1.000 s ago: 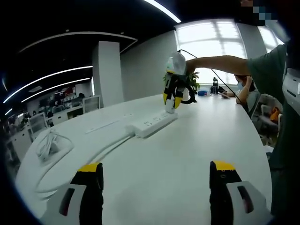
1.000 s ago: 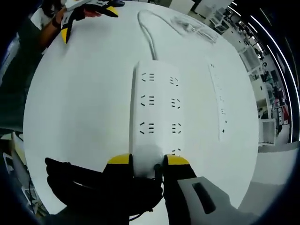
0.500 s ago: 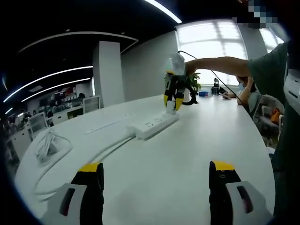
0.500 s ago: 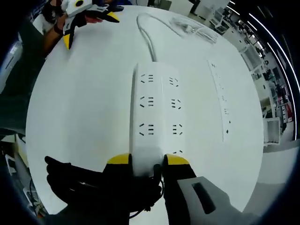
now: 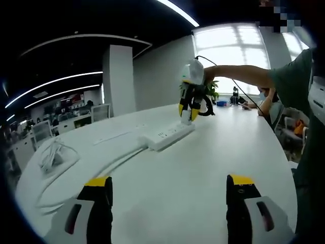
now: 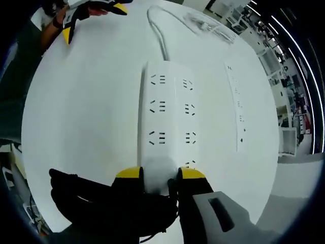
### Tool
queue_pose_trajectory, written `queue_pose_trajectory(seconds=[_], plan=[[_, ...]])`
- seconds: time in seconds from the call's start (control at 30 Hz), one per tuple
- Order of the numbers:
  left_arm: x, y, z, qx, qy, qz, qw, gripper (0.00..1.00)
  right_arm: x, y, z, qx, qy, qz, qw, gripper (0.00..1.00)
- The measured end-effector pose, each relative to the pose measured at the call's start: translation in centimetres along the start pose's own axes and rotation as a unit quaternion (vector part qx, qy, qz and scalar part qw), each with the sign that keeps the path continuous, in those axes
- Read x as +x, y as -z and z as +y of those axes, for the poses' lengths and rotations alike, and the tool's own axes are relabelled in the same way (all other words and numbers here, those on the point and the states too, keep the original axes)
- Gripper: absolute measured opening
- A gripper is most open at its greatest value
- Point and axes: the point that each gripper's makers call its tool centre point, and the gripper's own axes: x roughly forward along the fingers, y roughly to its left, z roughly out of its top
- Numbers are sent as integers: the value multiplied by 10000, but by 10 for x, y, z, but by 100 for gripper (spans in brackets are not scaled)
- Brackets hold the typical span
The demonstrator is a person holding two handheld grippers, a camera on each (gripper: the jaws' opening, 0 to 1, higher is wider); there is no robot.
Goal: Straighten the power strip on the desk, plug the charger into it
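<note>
While a coiled white cable lies at the left of the desk in the left gripper view, the left gripper hangs above the bare top with its jaws wide and nothing between them. Further right, the power strip rests mid-desk, its cord trailing left. Above its far end the right gripper points down, clamped on a white charger, shown in the right gripper view just over the strip's near end. A second strip lies to the right.
</note>
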Motion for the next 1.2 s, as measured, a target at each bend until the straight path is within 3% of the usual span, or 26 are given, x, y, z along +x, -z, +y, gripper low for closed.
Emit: queue_pose_trajectory(seconds=[0.4, 0.67, 0.93, 1.2], plan=[[-5, -2, -1, 9, -48, 15, 10000, 96, -2, -1, 1, 96, 30, -384, 9992, 24], [-4, -3, -1, 17, -40, 19, 10000, 96, -5, -2, 0, -126, 127, -526, 9985, 27], [-5, -2, 3, -27, -77, 51, 10000, 96, -16, -1, -3, 245, 108, -921, 9954, 37], [-4, -2, -2, 12, -22, 87, 10000, 97, -25, 5, -2, 479, 243, -1294, 9901, 41]])
